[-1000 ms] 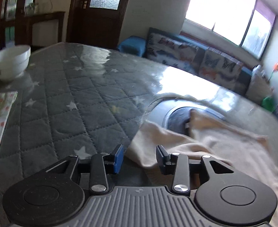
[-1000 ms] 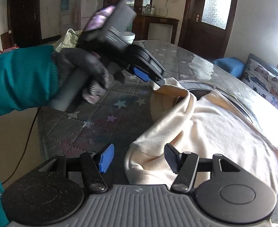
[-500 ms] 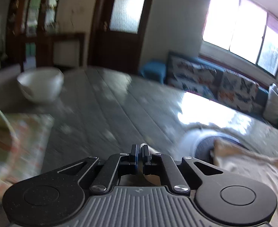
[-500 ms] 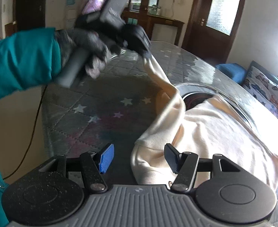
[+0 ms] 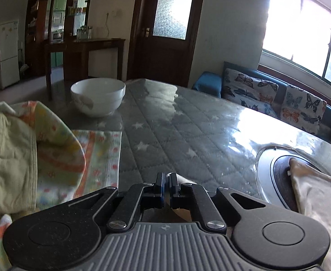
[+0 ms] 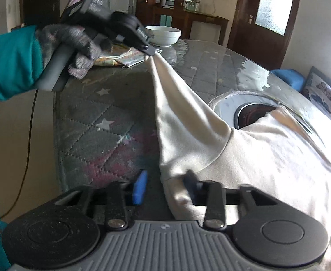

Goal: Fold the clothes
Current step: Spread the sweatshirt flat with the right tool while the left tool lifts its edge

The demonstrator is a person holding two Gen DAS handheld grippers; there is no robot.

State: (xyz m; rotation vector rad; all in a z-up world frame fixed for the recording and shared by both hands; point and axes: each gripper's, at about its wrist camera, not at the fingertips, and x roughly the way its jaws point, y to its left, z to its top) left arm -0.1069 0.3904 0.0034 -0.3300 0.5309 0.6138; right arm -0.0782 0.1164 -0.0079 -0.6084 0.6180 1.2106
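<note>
Cream-coloured garment (image 6: pixel 251 149), the piece being folded, lies spread over the near part of the quilted, star-patterned table (image 6: pixel 97 113), partly covering a round recessed cooker set into the top. Nothing on it reads as a finished fold yet: most of the cloth is flat and open, and one corner or sleeve is drawn up off the surface into a taut strip. That strip ends in the left tongs (image 6: pixel 150 52), which are pressed together and pinching the cloth tip; the left wrist view shows the same tongs (image 5: pixel 166 181) shut, with a bit of pale fabric showing at their tips. The right tongs (image 6: pixel 165 185) sit at the near edge of the garment and their jaws are closing, with a bunched fold of the hem between them; the dark pad already touches the cloth while the blue pad is apart from it, so the grip does not look complete. Farther back, beside a white bowl (image 5: pixel 97 96), a patterned cloth (image 5: pixel 52 149) lies in a loose heap; whether it is already folded cannot be told. Judging from this, the folding of the cream piece is at its start, with every fold left to make.
</note>
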